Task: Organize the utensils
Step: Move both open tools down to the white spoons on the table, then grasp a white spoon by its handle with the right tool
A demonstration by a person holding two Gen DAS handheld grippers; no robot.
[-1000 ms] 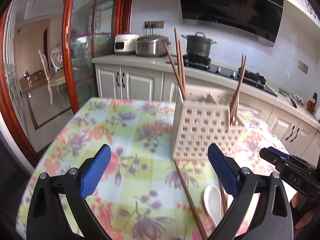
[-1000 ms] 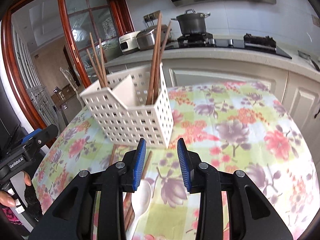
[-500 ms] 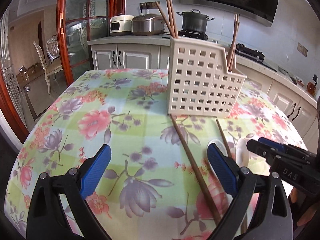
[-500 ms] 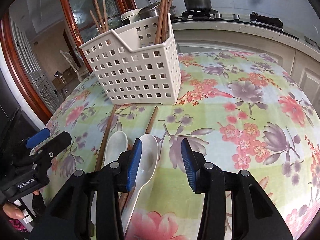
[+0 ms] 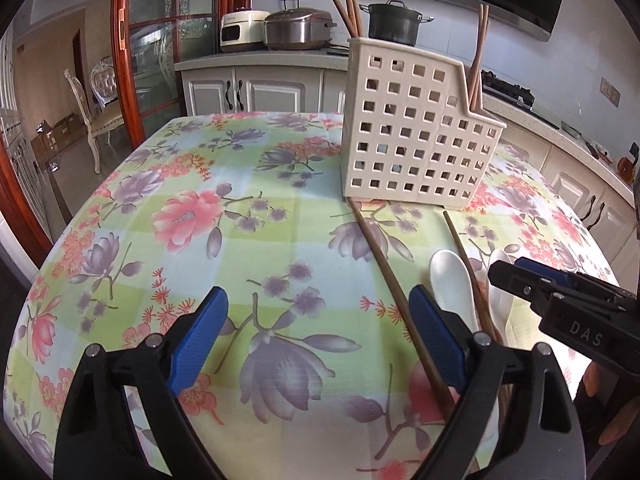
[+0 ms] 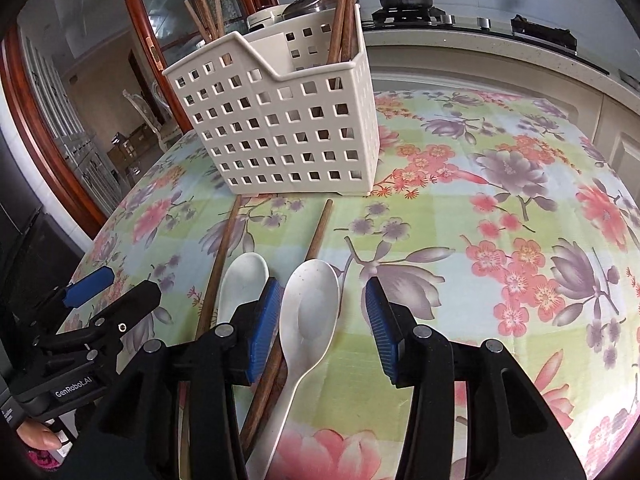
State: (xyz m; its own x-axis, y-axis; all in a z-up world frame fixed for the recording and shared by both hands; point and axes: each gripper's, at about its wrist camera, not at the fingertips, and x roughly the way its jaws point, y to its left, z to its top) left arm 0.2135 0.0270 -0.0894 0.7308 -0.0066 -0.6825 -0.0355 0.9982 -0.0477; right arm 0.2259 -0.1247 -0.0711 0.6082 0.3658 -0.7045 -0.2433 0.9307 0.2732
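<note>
A white perforated utensil basket (image 5: 416, 136) (image 6: 288, 128) stands on the floral table with chopsticks (image 6: 340, 12) upright in it. In front of it lie two loose brown chopsticks (image 5: 384, 264) (image 6: 320, 236) and two white ceramic spoons (image 6: 310, 308) (image 6: 242, 284). My right gripper (image 6: 320, 320) is open, low over the table, its jaws on either side of the nearer spoon's bowl. My left gripper (image 5: 316, 328) is open and empty above the cloth, left of the long chopstick. A spoon (image 5: 454, 284) lies by its right finger.
The table (image 6: 520, 220) has a flowered cloth and a rounded edge. Behind it run a kitchen counter with cookers (image 5: 296, 30), a pot on a hob (image 5: 394, 22) and a red-framed glass door (image 5: 132, 60). Each gripper shows at the side of the other's view.
Both grippers have come down and forward toward the loose utensils. My right gripper has opened wider and now straddles the nearer spoon's bowl.
</note>
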